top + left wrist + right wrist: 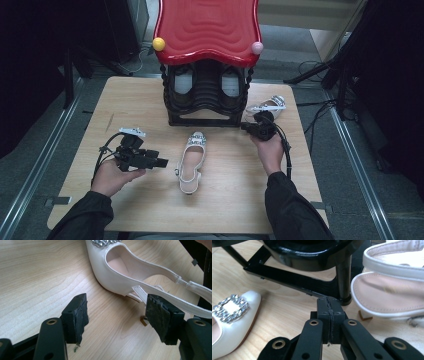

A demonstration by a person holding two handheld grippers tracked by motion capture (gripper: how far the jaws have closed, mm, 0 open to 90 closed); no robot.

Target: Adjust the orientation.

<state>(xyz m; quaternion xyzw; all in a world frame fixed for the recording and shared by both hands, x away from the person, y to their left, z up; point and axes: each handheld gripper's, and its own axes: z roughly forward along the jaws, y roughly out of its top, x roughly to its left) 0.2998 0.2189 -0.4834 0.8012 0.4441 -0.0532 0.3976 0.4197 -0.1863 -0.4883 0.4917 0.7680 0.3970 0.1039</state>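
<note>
Jaws of the right gripper [329,315] pressed flat together, pad against pad, nothing between them; no earlier picture to compare. In the high view this right gripper [261,126] sits at the right front corner of the black rack [205,95], held from behind by the right hand [270,152], cable trailing back along the wrist. In the right gripper view the closed jaws point at the rack's foot post [343,277]; a sandal [387,292] lies just right of that post, its sole edge close to the jaw tips but apart from them. Same sandal [267,106] in the high view lies on the bench [135,195] by the rack's right side, just beyond the gripper. Left gripper [117,315]: jaws spread wide, holding nothing; its right pad [160,317] stands just in front of the slingback strap of a white shoe [117,277], contact not clear. High view: left gripper [137,155] rests in the left hand [112,177], left of the shoe [192,160], which lies mid-bench, buckled toe toward the rack. Red wavy roof [207,27] tops the rack, with a yellow ball [158,44] and a pink ball [257,47] at its corners; more shoes are stowed inside.
</note>
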